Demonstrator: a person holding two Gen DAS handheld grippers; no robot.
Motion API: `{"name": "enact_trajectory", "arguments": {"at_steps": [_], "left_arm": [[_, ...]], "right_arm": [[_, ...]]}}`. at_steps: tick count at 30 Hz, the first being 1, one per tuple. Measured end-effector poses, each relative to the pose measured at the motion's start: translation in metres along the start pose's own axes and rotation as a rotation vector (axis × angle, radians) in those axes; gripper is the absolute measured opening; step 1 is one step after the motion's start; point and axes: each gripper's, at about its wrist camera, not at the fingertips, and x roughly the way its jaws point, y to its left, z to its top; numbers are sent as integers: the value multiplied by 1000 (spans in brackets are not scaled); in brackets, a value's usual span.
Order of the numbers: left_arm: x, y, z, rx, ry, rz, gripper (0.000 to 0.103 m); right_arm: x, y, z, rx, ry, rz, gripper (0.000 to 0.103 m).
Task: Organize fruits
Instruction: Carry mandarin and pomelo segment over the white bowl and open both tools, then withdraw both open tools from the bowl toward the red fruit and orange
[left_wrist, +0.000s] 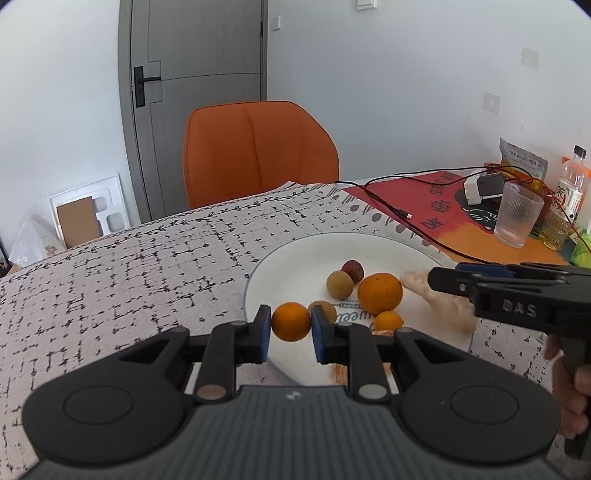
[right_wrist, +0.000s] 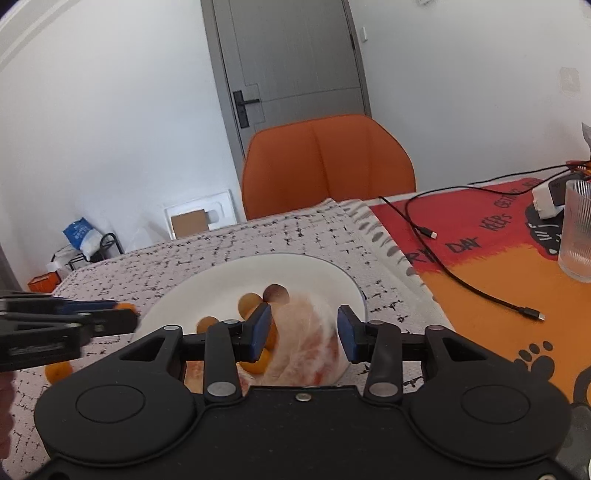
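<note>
Over the near left rim of the white plate (left_wrist: 280, 258), the left gripper (left_wrist: 290, 325) has its blue pads pinched on a small orange (left_wrist: 290, 321), lifted clear of the tablecloth (left_wrist: 129, 266). That's a round, smooth fruit held by two flat pads: any tilt or slackening and I'd expect it to squirt out and roll off toward the table's near edge.

Across on the right side of the plate, the right gripper (right_wrist: 302, 328) has its fingers either side of a pale peeled citrus piece (right_wrist: 306, 339). Whether the pads are actually pressing it, I can't tell; there looks to be a sliver of gap on the right. Soft flesh like that would likely tear or squash under a hard squeeze, and slip under a light one.

Down on the plate sit the big orange (left_wrist: 380, 292), a brown longan (left_wrist: 340, 283), a reddish lychee (left_wrist: 352, 270) at the far side, and another small orange (left_wrist: 388, 320). Crowded company: a careless drop could knock them rolling. One more small orange (right_wrist: 58, 370) lies off the plate on the cloth, near left.

Both grippers work close together here, so a collision is a real risk. Far right, the ribbed glass (left_wrist: 519, 216) and loose cable (left_wrist: 402, 214) stand well apart.
</note>
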Motion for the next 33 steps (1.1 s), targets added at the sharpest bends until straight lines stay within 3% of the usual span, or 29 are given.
{"name": "enact_trajectory", "arguments": {"at_steps": [13,17,25,33], "left_arm": [[3,-5,8,-6,1,4,28],[-7,1,8,-17,-1,42,51],[-30,15,3,-33,-34,90,70],[-50,24,-3,-45,-55,112,84]], "right_arm": [[-18,2,-12,4,23,65,45],[-21,1,-15,11,24,69,51],[-23,7,-18,15,30,86,56],[-27,19,-18,-3,26,102,70]]}}
